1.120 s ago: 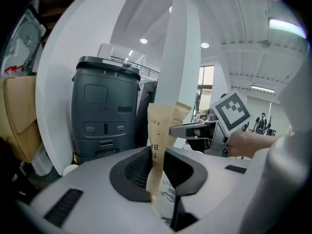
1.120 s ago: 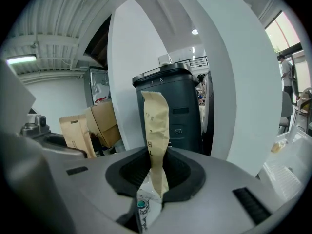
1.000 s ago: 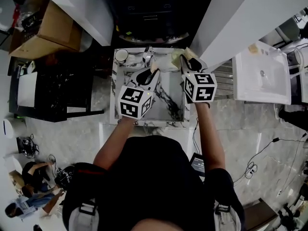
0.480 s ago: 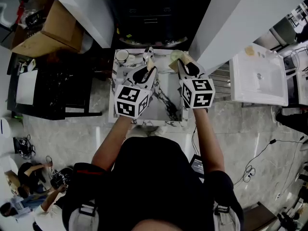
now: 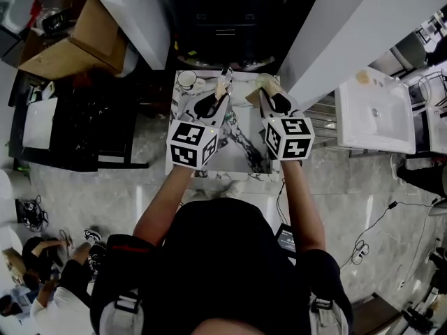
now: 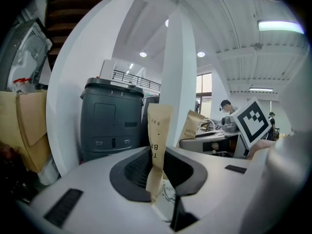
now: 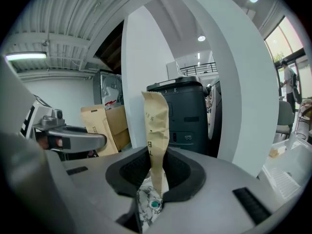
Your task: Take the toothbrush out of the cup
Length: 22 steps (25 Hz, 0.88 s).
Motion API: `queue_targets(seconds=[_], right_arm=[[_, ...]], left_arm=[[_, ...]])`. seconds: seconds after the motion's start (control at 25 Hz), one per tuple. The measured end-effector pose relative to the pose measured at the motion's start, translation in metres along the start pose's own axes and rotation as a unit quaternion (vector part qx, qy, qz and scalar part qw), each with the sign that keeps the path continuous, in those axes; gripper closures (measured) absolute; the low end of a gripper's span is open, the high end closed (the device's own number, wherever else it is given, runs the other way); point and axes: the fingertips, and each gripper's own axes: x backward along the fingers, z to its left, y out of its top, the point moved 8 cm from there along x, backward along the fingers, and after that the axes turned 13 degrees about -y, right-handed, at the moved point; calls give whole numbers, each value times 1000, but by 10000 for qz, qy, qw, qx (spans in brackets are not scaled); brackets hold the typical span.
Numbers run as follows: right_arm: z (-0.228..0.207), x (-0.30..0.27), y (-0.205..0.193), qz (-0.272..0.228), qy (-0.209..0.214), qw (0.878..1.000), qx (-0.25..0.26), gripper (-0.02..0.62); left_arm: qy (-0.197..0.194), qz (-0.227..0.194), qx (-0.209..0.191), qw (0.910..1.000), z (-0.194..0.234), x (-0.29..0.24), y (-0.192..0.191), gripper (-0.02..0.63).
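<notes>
In the left gripper view my left gripper (image 6: 156, 182) is shut on a tall kraft-paper toothbrush packet (image 6: 158, 140) that stands upright between its pads. The right gripper (image 7: 155, 182) is shut on a second such packet (image 7: 157, 130), also upright. From the head view both grippers hang side by side over the far half of the marble-patterned table (image 5: 234, 160), left gripper (image 5: 221, 93) and right gripper (image 5: 265, 95), with the packets (image 5: 223, 84) (image 5: 260, 84) pointing away from me. A white cup (image 5: 186, 79) stands at the table's far left corner, apart from both grippers.
A dark grey bin (image 5: 223, 19) stands just behind the table between white columns. Cardboard boxes (image 5: 91, 40) and a black rack (image 5: 77, 128) lie to the left, a white basin (image 5: 374, 110) to the right. People sit on the floor at lower left (image 5: 42, 285).
Both grippers have risen a little and moved toward the table's far edge, each still carrying its paper packet. Their grips have not changed.
</notes>
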Motion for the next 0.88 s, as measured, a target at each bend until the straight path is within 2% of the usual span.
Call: queue_targets(seconds=[0.36,0.88], right_arm=[[42,21,8,-119,-212,9997,9,503],[105,60,20,-389,-278,9988,79,503]], left_arm=[[-122,-149,-80,9998,8,47,7,538],[-250,-407,-199,9987,10,116,14,538]])
